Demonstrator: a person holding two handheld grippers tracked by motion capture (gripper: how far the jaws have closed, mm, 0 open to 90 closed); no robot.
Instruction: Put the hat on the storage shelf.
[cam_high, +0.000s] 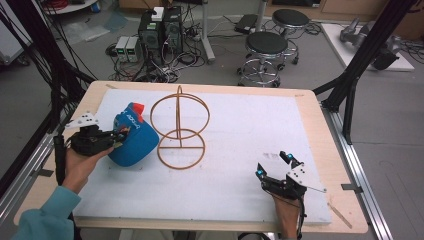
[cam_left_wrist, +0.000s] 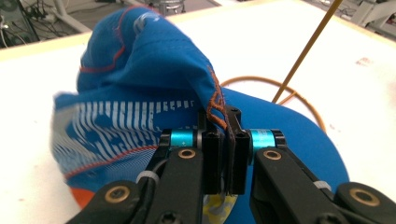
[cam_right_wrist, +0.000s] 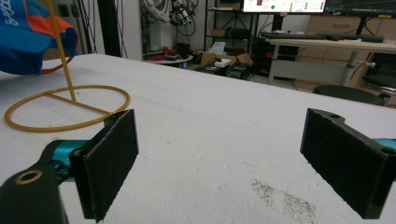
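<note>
Inspector A: Starting at the left of the high view, the left gripper (cam_high: 118, 137) sits in a hand with a teal sleeve at the table's left edge. What do its jaws hold?

Inspector B: In the left gripper view the two black jaws are clamped together on the edge of a blue fabric cap with orange stitching and white stripes (cam_left_wrist: 140, 93). The stitched seam runs down between the pads, and the cloth bunches up above them.

Inspector A: And the cap's place on the table?

Inspector B: In the high view the cap (cam_high: 132, 140) lies over the left part of the white foam mat (cam_high: 250, 130), just beside the gripper, and its right side reaches the stand's base ring. Whether it rests on the mat or hangs clear cannot be told.

Inspector A: Next to the right?

Inspector B: An orange wire stand (cam_high: 179, 127), a flat ring at the base, an upright rod and a vertical hoop on top. It stands upright near the mat's middle.

Inspector A: The far right?

Inspector B: The right gripper (cam_high: 273, 165) is held low near the mat's front right corner, well apart from cap and stand. In the right gripper view its jaws stand wide apart with bare mat between them. The stand's base ring shows at upper left
</note>
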